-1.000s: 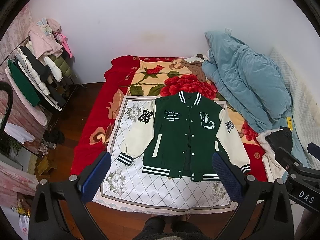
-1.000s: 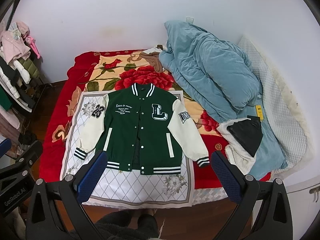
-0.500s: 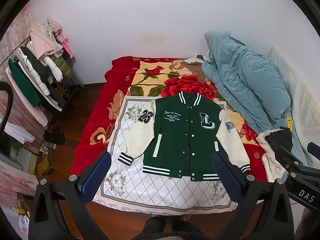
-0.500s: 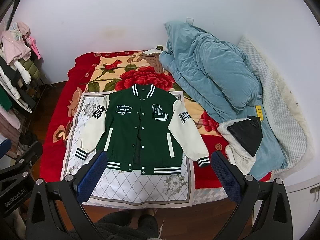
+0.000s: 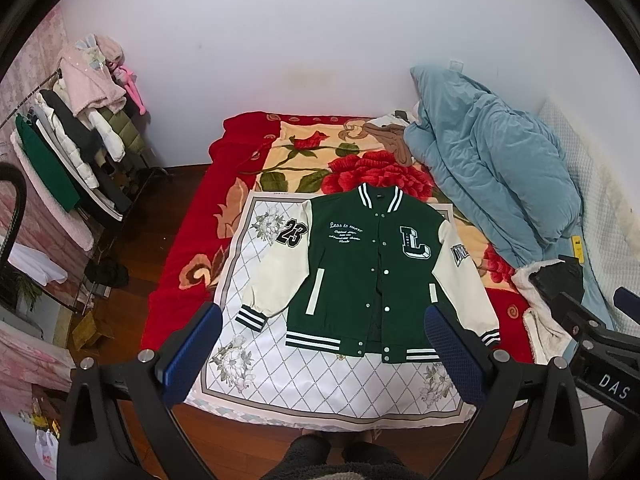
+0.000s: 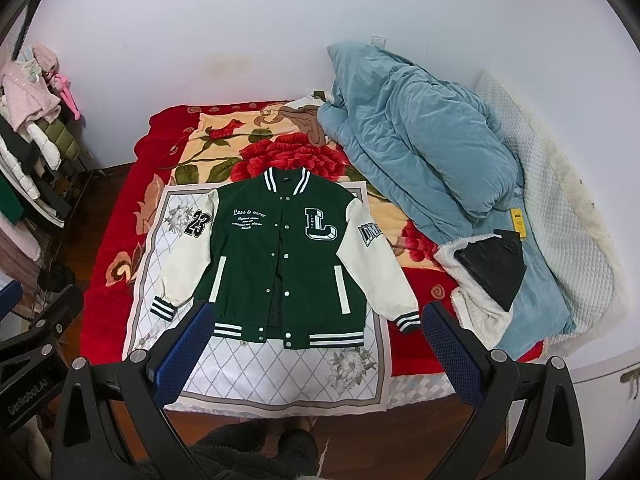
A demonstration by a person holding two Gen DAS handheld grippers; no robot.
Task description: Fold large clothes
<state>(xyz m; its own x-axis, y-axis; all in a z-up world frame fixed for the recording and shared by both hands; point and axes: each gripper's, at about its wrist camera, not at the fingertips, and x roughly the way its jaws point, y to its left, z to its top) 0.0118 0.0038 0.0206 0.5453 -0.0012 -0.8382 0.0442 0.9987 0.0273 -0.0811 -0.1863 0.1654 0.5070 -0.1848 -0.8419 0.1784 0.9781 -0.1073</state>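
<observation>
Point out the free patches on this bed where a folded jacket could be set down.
Free: the white mat below the jacket hem; the rose blanket between the collar and the wall. Crowded: the right side, under the blue duvet and a fleece-lined garment.

A red rose-patterned blanket (image 5: 180, 280) covers the bed ahead of me, and a white diamond-print cloth (image 5: 320, 392) lies over its near end. At two o'clock a blue quilt (image 5: 500, 176) is heaped by the wall, a black bag (image 6: 492, 272) on white fleece just below it. At ten o'clock, a clothes rack (image 5: 72, 152) stands on the wooden floor (image 5: 132, 240).
</observation>
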